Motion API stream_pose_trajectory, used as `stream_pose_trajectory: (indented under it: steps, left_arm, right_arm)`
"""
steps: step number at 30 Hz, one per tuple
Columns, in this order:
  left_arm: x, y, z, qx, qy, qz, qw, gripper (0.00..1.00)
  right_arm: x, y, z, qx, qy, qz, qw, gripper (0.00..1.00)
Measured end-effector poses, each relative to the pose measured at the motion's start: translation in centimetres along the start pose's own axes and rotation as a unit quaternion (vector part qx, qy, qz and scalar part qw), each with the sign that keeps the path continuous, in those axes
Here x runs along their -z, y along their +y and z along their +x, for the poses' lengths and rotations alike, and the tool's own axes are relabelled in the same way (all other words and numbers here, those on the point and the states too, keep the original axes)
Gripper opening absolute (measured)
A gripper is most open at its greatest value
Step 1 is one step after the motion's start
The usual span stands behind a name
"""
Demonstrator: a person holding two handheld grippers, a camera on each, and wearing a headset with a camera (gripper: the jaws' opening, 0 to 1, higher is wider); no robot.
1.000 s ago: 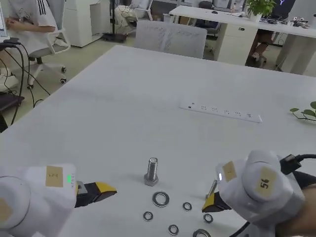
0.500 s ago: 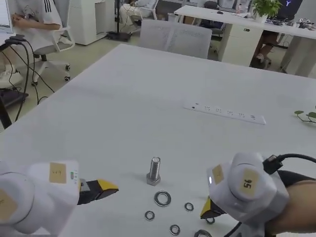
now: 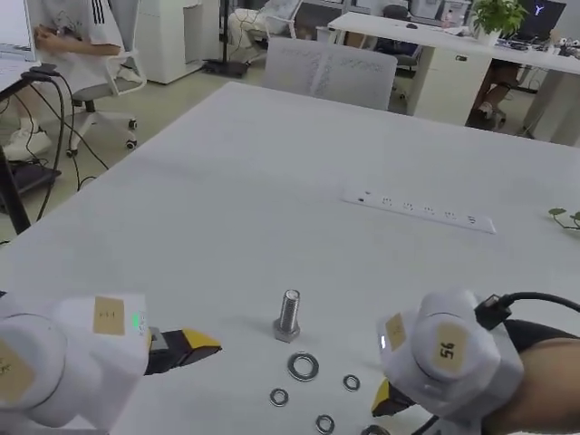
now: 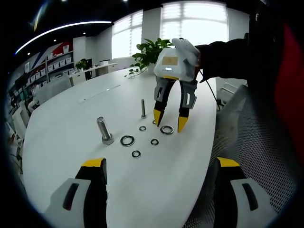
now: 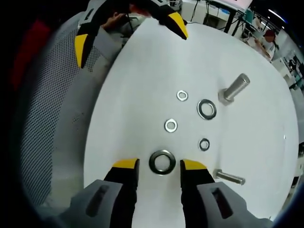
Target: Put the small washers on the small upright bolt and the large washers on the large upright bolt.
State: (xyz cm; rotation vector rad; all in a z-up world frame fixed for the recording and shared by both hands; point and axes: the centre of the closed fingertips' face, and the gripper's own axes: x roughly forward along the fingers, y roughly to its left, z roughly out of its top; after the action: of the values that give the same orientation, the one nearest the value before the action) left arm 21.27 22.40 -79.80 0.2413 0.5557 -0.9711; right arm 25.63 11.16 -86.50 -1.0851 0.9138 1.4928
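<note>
The large bolt (image 3: 289, 315) (image 4: 104, 130) (image 5: 233, 89) stands head-down on the white table. The thin small bolt (image 4: 143, 108) (image 5: 222, 177) stands a little farther off. One large washer (image 3: 303, 366) (image 4: 127, 140) (image 5: 206, 109) lies near the large bolt. A second large washer (image 5: 162, 162) (image 4: 166, 129) lies between the fingertips of my right gripper (image 5: 159, 164) (image 4: 169, 120) (image 3: 381, 399), which is open and straddles it close to the table. Small washers (image 5: 171, 125) (image 3: 279, 397) (image 4: 136, 154) lie scattered between. My left gripper (image 4: 160, 164) (image 3: 195, 347) hovers open, with nothing in it, left of the parts.
A white power strip (image 3: 419, 210) lies across the table's far side. Plant leaves (image 3: 569, 217) reach in at the right edge. A grey chair (image 3: 331, 72) stands behind the table. The washers lie close to the table's near edge (image 4: 190, 156).
My right gripper has moved down and toward me, over the large washer at the near edge, and now covers the small bolt in the head view. The left gripper has barely moved.
</note>
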Motion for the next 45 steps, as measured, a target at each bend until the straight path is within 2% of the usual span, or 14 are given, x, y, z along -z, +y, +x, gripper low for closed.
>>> stream_pose_trajectory:
  steps: [7,11,13,26,30,45]
  left_arm:
    - [0.07,0.04,-0.05,-0.002,-0.001,-0.003,1.0,0.94]
    - [0.11,0.03,-0.06,-0.003,-0.001,-0.004,1.0,0.94]
    - [0.1,0.04,-0.06,-0.004,-0.002,-0.005,1.0,0.94]
    - [0.2,0.01,-0.03,-0.007,-0.005,-0.008,0.9999,0.93]
    - [0.14,0.0,-0.06,-0.007,-0.007,-0.009,0.9999,0.93]
    - [0.22,0.18,0.13,-0.009,-0.009,-0.011,0.9999,0.93]
  right_arm:
    - [0.36,-0.11,0.45,-0.002,0.007,0.013,0.9999,0.36]
    - [0.31,-0.27,0.4,0.001,0.007,0.012,0.9999,0.35]
    - [0.48,-0.43,0.38,0.009,0.019,-0.006,0.9998,0.33]
    - [0.45,-0.15,0.51,0.008,0.033,0.005,0.9994,0.3]
    - [0.45,-0.25,0.52,0.01,0.032,0.009,0.9994,0.25]
    - [0.51,-0.62,0.46,0.011,0.035,0.03,0.9989,0.22]
